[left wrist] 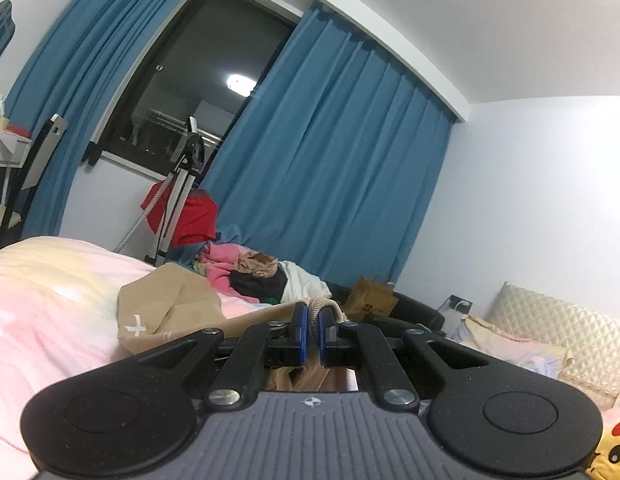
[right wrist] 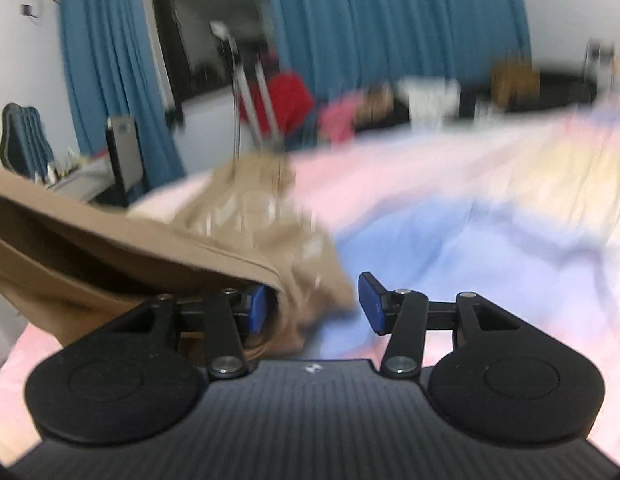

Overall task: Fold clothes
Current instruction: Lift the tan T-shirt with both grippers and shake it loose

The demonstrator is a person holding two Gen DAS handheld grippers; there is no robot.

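Trousers lying on the bed, clothes piled behind

The trousers [left wrist: 166, 304] are lying on the bed [left wrist: 50, 300] at ten o'clock of the left gripper [left wrist: 313, 334]; the clothes pile [left wrist: 262, 276] is sitting behind at twelve, the headboard [left wrist: 565, 328] at three.

place: home bedroom; cues: bed [left wrist: 50, 300]; headboard [left wrist: 557, 320]; curtains [left wrist: 329, 160]

Tan soft-fabric garment [left wrist: 170, 304], small white cross mark. Pastel bedsheet [right wrist: 449, 216]: pink, blue, pale-yellow patches. Teal-blue pleated curtains [left wrist: 329, 152]. Red cloth [left wrist: 194, 220] on stand. Pink crumpled clothing [left wrist: 222, 264] in pile. Cream quilted headboard [left wrist: 565, 328]. Yellow plush toy [left wrist: 611, 446], red cheek. Blue finger pads [right wrist: 369, 304], black linkages.
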